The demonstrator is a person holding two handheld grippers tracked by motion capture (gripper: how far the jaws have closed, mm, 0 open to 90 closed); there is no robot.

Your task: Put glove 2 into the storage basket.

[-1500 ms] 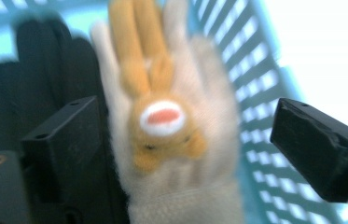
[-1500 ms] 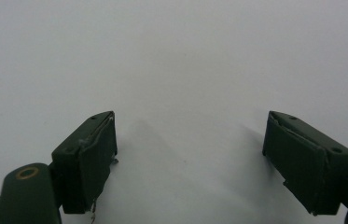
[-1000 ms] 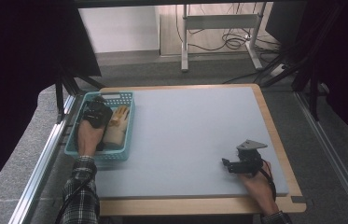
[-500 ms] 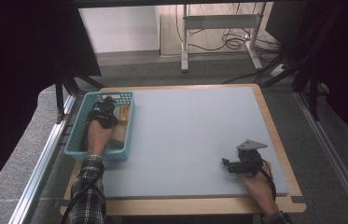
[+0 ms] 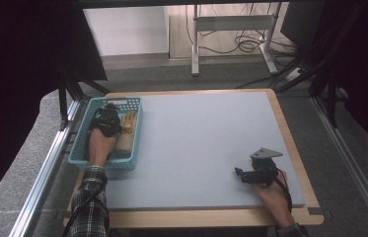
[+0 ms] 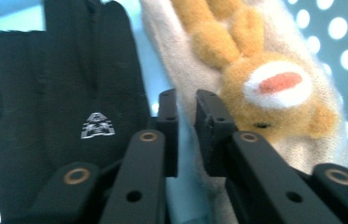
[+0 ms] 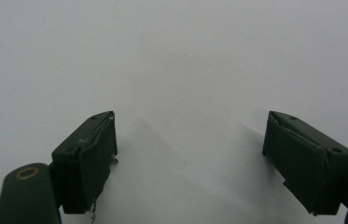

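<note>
A black glove [image 6: 55, 116] and a beige glove with a plush orange animal face [image 6: 274, 98] are seen lying side by side in the teal basket [image 5: 85, 143] at the left edge of the grey table [image 5: 201, 148], as shown from the high view. The left gripper [image 6: 186, 109] is lowered into the basket between the two gloves; its jaws have just been opening and are parted only by a narrow slit, with nothing pinched between the pads and the basket's pale floor visible through the gap. The right gripper [image 7: 190, 154] is rested well apart near the table's right front corner, its jaws spread wide over bare surface and holding nothing.

Several risks are judged likely from here. With so slim an opening, only a thin fold of fabric could be caught, and a glove might slip free once lifted. Because the gloves lie touching or just beside one another, both could be nipped together, or the wrong one dragged along. The light basket could be shoved or tipped if the jaws are pressed against its floor or perforated wall, since it is not being steadied by the other gripper. Soft plush could also be snagged on a pad edge.
</note>
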